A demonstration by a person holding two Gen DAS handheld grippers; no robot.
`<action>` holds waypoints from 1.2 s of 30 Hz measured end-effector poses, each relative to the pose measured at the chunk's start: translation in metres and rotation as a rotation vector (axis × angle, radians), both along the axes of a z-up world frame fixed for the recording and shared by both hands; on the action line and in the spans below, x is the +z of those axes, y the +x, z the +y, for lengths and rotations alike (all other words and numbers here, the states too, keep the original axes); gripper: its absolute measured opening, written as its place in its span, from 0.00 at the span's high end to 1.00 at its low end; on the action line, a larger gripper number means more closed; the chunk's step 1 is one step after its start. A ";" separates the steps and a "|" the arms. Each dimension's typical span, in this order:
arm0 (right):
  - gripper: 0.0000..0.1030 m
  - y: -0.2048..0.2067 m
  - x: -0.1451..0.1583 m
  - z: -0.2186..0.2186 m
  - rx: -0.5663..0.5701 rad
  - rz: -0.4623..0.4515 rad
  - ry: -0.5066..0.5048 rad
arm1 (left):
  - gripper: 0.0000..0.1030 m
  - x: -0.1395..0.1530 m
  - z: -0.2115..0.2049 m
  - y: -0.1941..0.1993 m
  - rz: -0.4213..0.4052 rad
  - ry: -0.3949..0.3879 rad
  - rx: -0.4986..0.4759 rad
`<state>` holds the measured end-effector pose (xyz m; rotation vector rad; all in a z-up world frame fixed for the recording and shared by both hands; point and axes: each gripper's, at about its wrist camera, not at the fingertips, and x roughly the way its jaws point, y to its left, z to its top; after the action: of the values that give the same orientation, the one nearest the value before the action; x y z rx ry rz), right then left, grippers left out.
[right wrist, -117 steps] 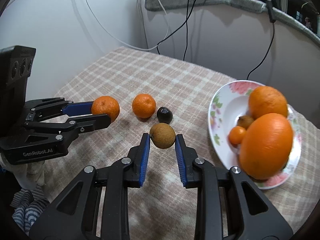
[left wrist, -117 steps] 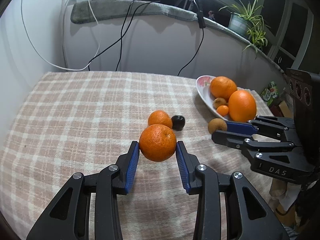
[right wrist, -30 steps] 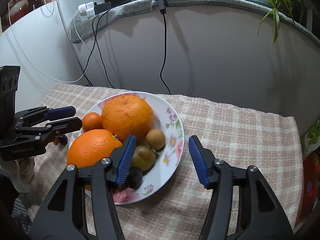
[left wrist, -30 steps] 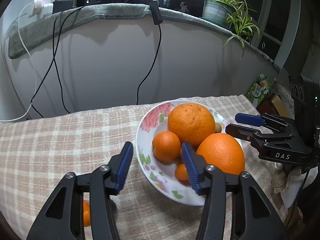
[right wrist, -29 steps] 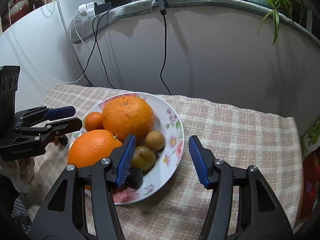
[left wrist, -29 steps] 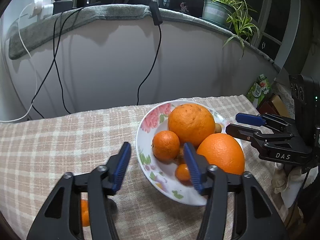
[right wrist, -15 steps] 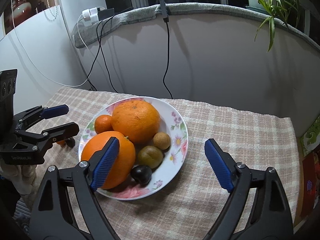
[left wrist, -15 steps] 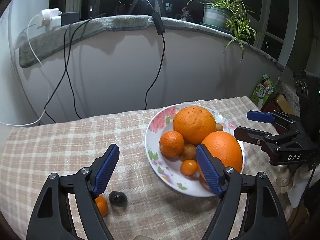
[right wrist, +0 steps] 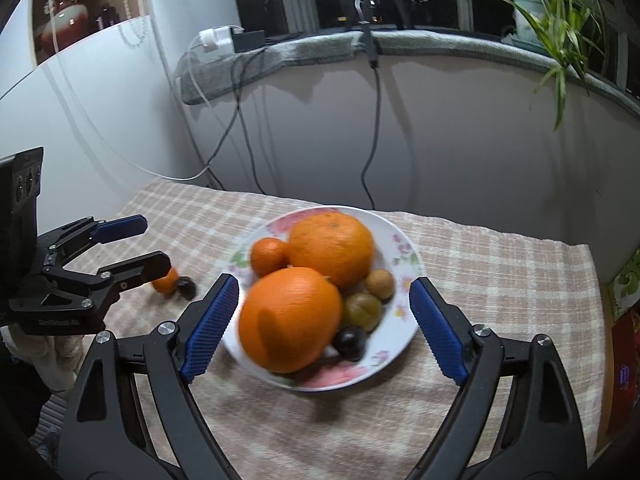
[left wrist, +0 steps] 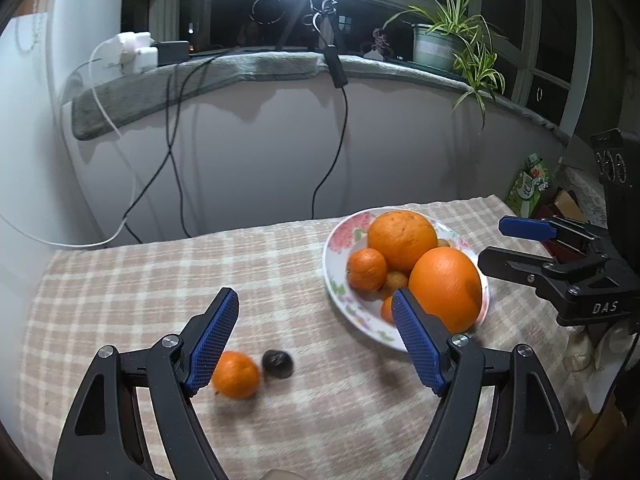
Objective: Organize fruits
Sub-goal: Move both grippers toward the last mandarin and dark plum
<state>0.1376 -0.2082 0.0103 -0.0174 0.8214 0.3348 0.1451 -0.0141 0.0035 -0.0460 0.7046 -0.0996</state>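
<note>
In the left wrist view, the left gripper [left wrist: 314, 330] hangs over the checked cloth on the bench [left wrist: 120, 280] with its jaws wide apart and nothing between them. A small mandarin [left wrist: 235, 374] and a dark fruit [left wrist: 277, 364] lie touching on the cloth near the bench's front edge, well apart from the flowered plate [left wrist: 340, 288] of oranges toward the right edge. In the right wrist view, the right gripper [right wrist: 324, 322] hovers above the plate [right wrist: 404, 248], jaws spread wide and empty; two big oranges [right wrist: 292, 320], a mandarin, brown fruits and a dark one fill it.
</note>
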 end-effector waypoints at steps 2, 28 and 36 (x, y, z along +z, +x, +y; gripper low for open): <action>0.13 -0.004 0.003 0.009 0.019 -0.007 -0.001 | 0.23 0.001 0.005 -0.005 -0.002 0.002 0.008; 0.17 -0.015 -0.015 0.110 0.198 0.051 0.024 | 0.41 -0.039 0.084 -0.065 0.069 -0.089 0.127; 0.47 -0.005 -0.047 0.134 0.239 0.143 0.014 | 0.60 -0.053 0.083 -0.053 0.105 -0.132 0.075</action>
<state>0.1324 -0.0746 -0.0368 -0.0799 0.9606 0.5718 0.0922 0.0686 -0.0498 -0.2054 0.7996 -0.0722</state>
